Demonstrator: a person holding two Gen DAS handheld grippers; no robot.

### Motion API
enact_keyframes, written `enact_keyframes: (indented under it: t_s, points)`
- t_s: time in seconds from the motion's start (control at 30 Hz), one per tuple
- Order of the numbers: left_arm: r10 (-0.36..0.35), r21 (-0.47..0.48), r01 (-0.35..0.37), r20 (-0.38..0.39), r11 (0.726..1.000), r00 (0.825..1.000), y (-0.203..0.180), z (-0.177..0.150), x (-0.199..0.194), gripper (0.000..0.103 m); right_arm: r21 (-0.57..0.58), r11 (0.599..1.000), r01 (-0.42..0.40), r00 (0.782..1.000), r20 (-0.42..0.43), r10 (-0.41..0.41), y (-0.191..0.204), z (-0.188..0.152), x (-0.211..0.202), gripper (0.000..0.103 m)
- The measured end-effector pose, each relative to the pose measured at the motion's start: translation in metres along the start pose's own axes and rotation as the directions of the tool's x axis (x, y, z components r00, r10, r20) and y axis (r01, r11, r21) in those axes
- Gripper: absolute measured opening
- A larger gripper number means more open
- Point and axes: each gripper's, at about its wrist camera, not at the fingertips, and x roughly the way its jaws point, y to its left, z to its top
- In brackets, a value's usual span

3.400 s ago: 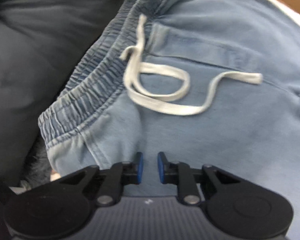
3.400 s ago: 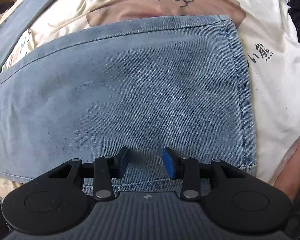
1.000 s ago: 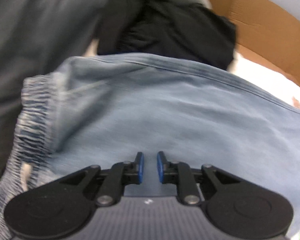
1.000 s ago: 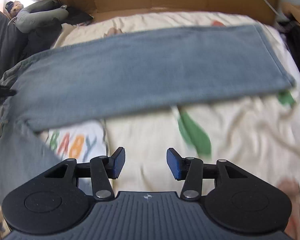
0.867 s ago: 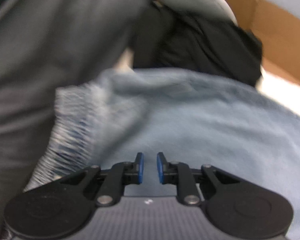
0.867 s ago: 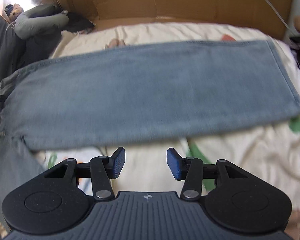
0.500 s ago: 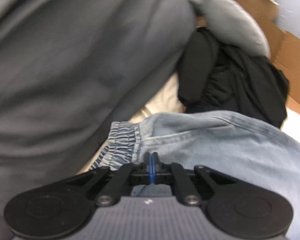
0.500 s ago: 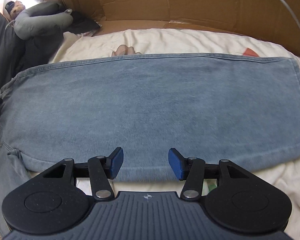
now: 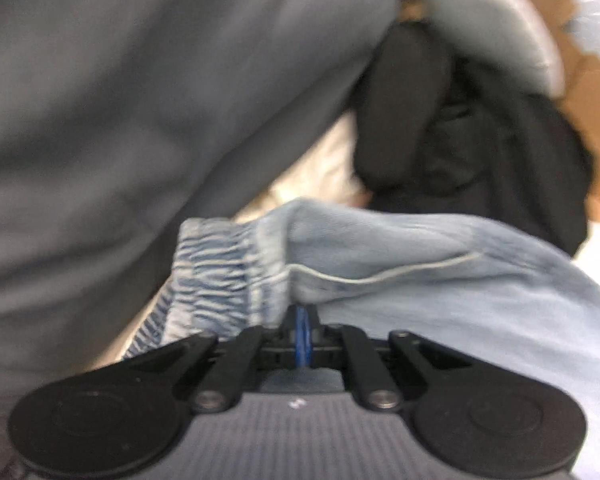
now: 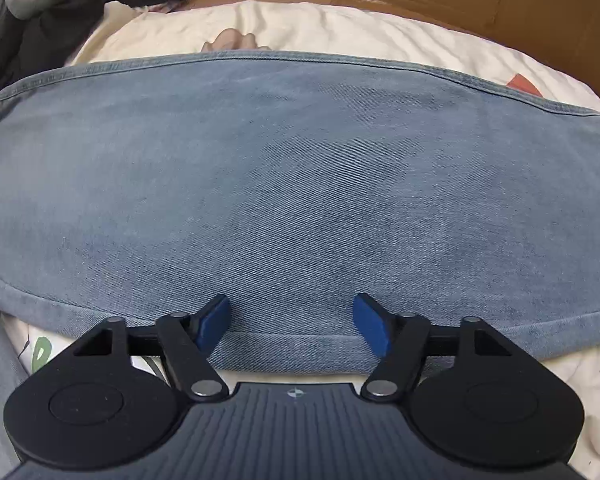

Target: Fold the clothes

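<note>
The cream bedsheet [image 10: 340, 28] carries the jeans [image 10: 300, 184], one leg lying flat across it. My left gripper [image 9: 302, 334] has its jaws pressed together, pinching denim just beside the elastic waistband [image 9: 216, 276]. My right gripper [image 10: 292, 320] hangs over the leg's near edge, jaws opening, nothing gripped. Risk as I judge it: a thin pinch may slip, dropping the waist and skewing the fold.

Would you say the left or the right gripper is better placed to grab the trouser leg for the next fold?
Right: the right gripper is opening over the trouser leg; the left gripper is shut at the waistband.
</note>
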Motion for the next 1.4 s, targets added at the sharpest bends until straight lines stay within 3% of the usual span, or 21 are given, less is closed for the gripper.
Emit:
enact_keyframes:
  t_s: [0.1,0.23,0.3,0.63,0.83,0.93,0.97,1.0,1.1,1.27,1.4]
  points:
    - [-0.012,0.042,0.011,0.035,0.999,0.999,0.0,0.002,-0.027,0.005,-0.009,1.0,-0.012,1.0,-0.006,0.012,0.006,0.001,0.004,0.093]
    - [0.012,0.075,-0.016,0.059,0.997,0.998,0.005,0.009,-0.04,0.005,-0.016,1.0,-0.012,1.0,0.0,0.012,0.009,0.0,0.005,0.093]
    - [0.04,0.078,-0.041,0.02,0.996,0.999,0.009,0.016,-0.024,0.005,-0.02,1.0,-0.017,1.0,0.002,0.017,0.005,0.0,0.005,0.092]
    - [0.089,0.062,-0.088,-0.016,0.994,0.996,0.015,0.006,0.025,0.007,-0.016,1.0,-0.016,1.0,-0.004,0.016,0.002,-0.001,0.001,0.087]
    - [0.099,0.041,-0.1,0.037,0.994,0.994,0.018,0.007,0.036,0.007,0.009,1.0,-0.008,1.0,0.001,0.007,0.002,0.004,0.006,0.085]
    - [0.124,0.046,-0.127,0.06,0.991,0.99,0.012,0.006,0.032,0.007,0.044,0.999,0.003,1.0,0.013,-0.003,-0.005,0.007,-0.001,0.065]
    - [0.129,0.043,-0.132,0.068,0.99,0.989,0.011,0.006,0.03,0.007,0.041,0.999,0.014,1.0,0.017,-0.014,-0.007,0.008,-0.005,0.054]
    - [0.132,0.045,-0.136,0.083,0.99,0.988,0.011,0.004,0.024,0.007,0.037,0.999,0.015,1.0,0.025,-0.016,-0.008,0.008,-0.01,0.051]
    - [0.141,0.08,-0.152,0.133,0.985,0.981,0.006,-0.001,0.005,0.007,0.013,1.0,0.017,0.999,0.049,-0.018,-0.01,0.006,-0.021,0.049]
    - [0.075,0.134,-0.104,0.206,0.986,0.976,0.009,-0.01,-0.036,0.008,-0.014,0.999,0.045,0.998,0.034,-0.045,-0.017,0.0,-0.021,0.043]
    - [0.049,0.14,-0.074,0.174,0.987,0.984,0.022,-0.018,-0.048,0.008,0.03,0.999,0.031,0.999,0.019,-0.032,-0.025,-0.004,-0.017,0.041]
